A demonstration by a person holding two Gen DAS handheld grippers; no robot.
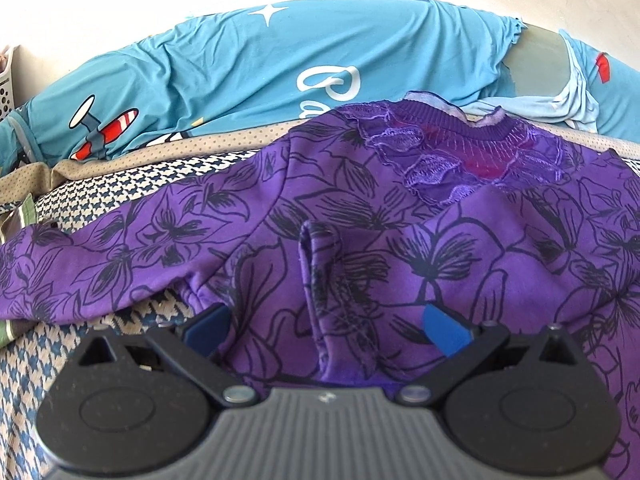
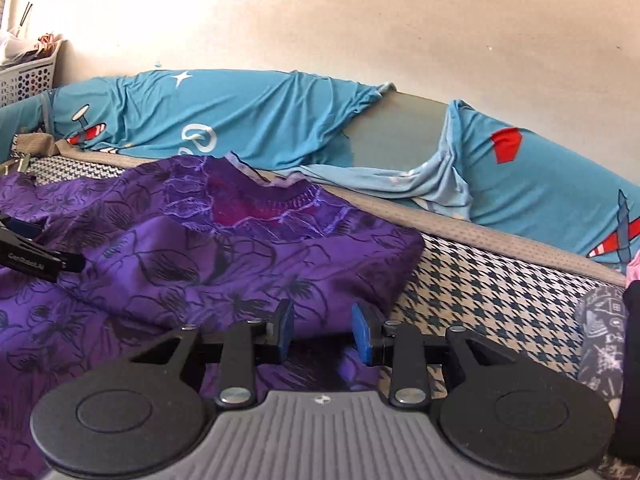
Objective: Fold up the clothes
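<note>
Folding was barely begun; purple floral top lay rumpled mid-bed, one side doubled over, sleeve sprawled; left claw gaped around a fabric ridge; right claw stood open at its edge.

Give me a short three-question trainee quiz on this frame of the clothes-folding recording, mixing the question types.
1. True or false: the left gripper is wide open with a raised ridge of the purple floral top between its blue pads.
2. Multiple choice: what pattern covers the surface under the purple floral top? A) plain white B) houndstooth cover C) stripes
3. Fill in: the right gripper sits at the top's ____ edge, near where the fabric ends.

Key: 1 true; 2 B; 3 right.
</note>
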